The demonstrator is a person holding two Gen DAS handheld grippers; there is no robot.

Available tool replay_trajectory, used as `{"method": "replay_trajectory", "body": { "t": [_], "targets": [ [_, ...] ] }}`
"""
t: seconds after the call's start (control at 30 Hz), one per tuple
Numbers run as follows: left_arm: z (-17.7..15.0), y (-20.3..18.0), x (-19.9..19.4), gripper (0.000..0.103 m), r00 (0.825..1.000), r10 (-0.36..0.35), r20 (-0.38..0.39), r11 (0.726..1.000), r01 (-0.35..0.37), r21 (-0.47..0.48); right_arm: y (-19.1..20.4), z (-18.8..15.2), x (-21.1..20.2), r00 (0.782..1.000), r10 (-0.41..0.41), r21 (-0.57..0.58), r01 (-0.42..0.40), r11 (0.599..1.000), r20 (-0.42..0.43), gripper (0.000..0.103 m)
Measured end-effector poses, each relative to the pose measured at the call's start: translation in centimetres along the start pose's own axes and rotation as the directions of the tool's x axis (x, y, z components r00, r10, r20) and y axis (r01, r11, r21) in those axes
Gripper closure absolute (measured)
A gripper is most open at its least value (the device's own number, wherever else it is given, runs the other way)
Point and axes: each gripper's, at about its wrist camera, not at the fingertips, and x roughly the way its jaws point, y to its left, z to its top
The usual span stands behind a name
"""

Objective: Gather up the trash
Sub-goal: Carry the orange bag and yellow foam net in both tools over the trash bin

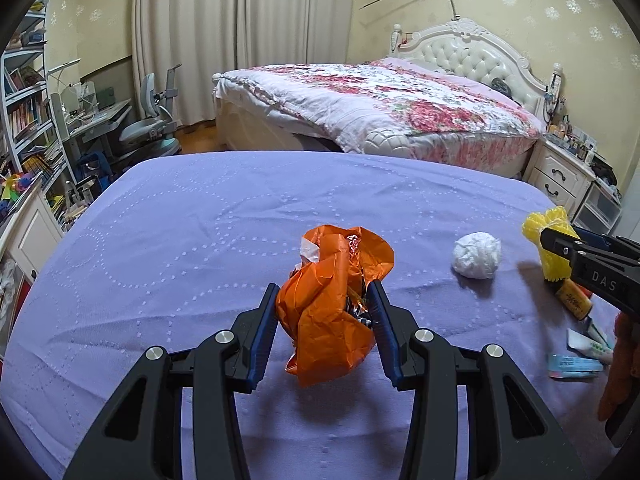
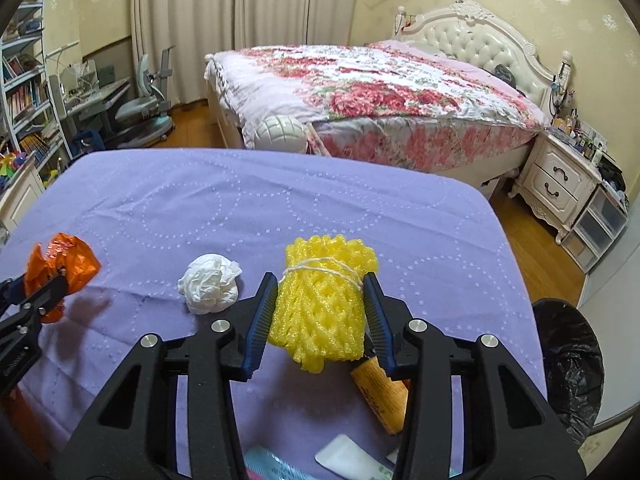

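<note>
Both grippers have trash in them over the purple bedspread (image 2: 280,208). The left gripper (image 1: 325,305) has its jaws closed on the orange wrapper (image 1: 332,312), taken around its middle, over the bedspread's near half. That wrapper looks feather-light and crinkly, foil inside showing; it will crush and give under the pads, so I'd judge the hold good only while the squeeze is kept, and a loose tail could slip.

The right gripper (image 2: 320,308) has its jaws pressed on the yellow foam net (image 2: 322,312), a roll tied with string, near the bedspread's right edge. Foam like that is springy and soft, light too; gripped across the bulk as it is, below the string, it should sit firm and not tear.

Between the two lies the white tissue ball (image 2: 210,286), loose on the cloth, soft and easy to pinch anywhere. A small orange tube (image 2: 380,392) and some flat packets (image 1: 576,364) lie by the near right corner; the flat ones will be harder to lift off cloth. A black-lined bin (image 2: 572,364) stands off the right edge.
</note>
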Motion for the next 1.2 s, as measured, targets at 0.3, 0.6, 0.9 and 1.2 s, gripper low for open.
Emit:
{"method": "replay_trajectory", "body": {
  "t": [0.3, 0.6, 0.9, 1.2],
  "targets": [
    [-0.4, -4.7, -2.4, 0.058, 0.993, -0.117, 0.029, 0.993, 0.116, 0.028, -4.8, -2.6, -5.8, 0.997, -0.016, 0.076, 0.010, 0.997, 0.073, 0.060],
    [-0.9, -11.0, -4.6, 0.058, 0.974, -0.223, 0.043, 0.971, 0.218, 0.097, -11.4, -6.1, -10.0, 0.988, -0.123, 0.185, 0.103, 0.977, 0.097, 0.060],
    [-1.4, -18.6, -5.6, 0.058, 0.948, -0.317, 0.030, 0.932, 0.306, 0.192, -17.5, -9.4, -11.6, 0.972, -0.221, 0.285, 0.189, 0.940, 0.084, 0.060],
    [-1.0, -26.4, -4.6, 0.058, 0.917, -0.398, 0.006, 0.883, 0.382, 0.274, -22.9, -11.0, -11.5, 0.950, -0.307, 0.362, 0.265, 0.894, 0.062, 0.060]
  ]
}}
